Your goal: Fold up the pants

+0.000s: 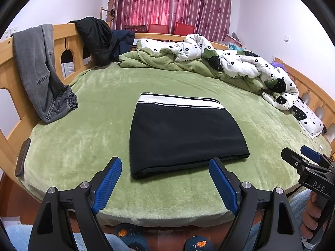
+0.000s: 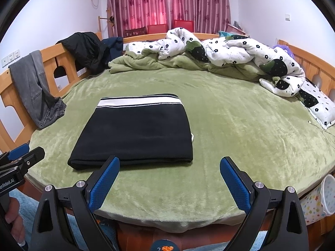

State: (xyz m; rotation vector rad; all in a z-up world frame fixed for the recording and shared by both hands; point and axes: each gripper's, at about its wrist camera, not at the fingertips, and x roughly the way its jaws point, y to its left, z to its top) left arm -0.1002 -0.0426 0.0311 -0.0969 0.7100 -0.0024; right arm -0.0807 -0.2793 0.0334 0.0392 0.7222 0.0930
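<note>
Black pants [image 1: 184, 133] with white-striped waistband, green bedsheet [image 1: 83, 146], flower-patterned maroon curtains [image 1: 171, 2]

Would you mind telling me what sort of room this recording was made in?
Most likely a home bedroom. A wooden-framed bed covered by a green plush blanket fills the view, a rumpled floral duvet is heaped at its far side, and pink flowered curtains hang behind. The folded black pants lie on the bed.

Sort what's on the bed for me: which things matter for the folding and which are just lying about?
Job: folded black pants with white striped waistband; left tongs, open; right tongs, open.

Lying about: grey jeans over the wooden rail; black jacket; white flowered quilt; crumpled green blanket.
</note>
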